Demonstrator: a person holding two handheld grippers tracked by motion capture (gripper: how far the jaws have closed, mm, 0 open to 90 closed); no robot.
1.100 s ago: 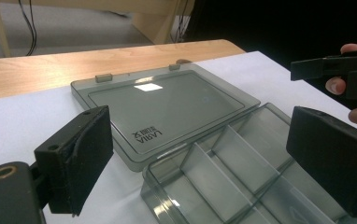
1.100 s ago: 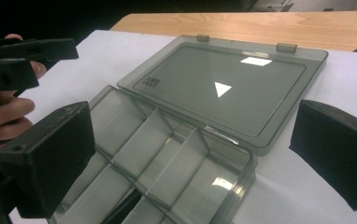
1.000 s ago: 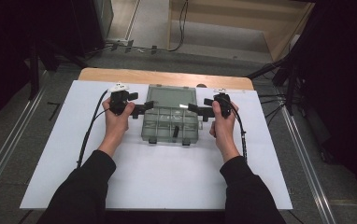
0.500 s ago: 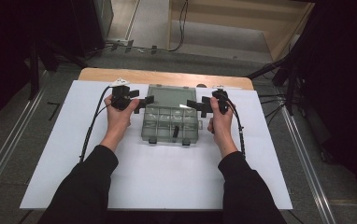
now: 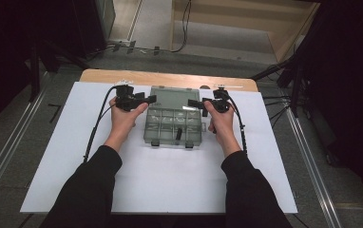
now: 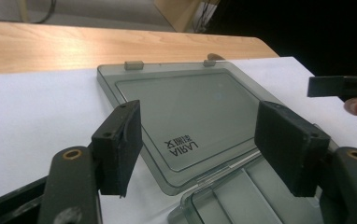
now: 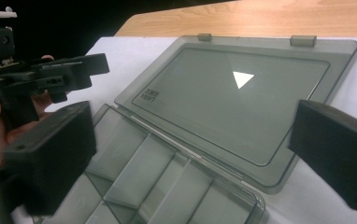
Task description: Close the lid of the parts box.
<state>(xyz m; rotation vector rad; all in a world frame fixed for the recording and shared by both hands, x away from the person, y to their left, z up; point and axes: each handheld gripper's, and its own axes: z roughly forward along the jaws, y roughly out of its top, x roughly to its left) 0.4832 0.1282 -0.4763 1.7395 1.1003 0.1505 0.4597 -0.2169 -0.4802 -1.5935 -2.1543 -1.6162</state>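
A smoky clear plastic organiser box (image 5: 174, 127) lies open on the white table sheet (image 5: 65, 156). Its lid (image 5: 172, 97) (image 6: 190, 112) (image 7: 232, 98) rests flat on the far side, and the divided tray (image 7: 153, 182) is nearest me. A small dark item (image 5: 178, 134) sits in one front compartment. My left gripper (image 5: 149, 99) (image 6: 204, 140) stands open at the lid's left edge, nothing between its jaws. My right gripper (image 5: 192, 103) (image 7: 190, 154) is open at the lid's right side, also holding nothing. Each gripper view shows the other gripper (image 6: 340, 86) (image 7: 60, 74) across the box.
The wooden table edge (image 5: 170, 78) runs behind the box. Cables (image 5: 94, 130) trail from both grippers over the sheet. Two latches (image 5: 155, 143) stick out at the box front. Dark frames and floor rails (image 5: 8, 152) flank the table.
Both hands have moved a little toward the far side, from beside the tray to beside the lid. The box and its open lid have not moved.
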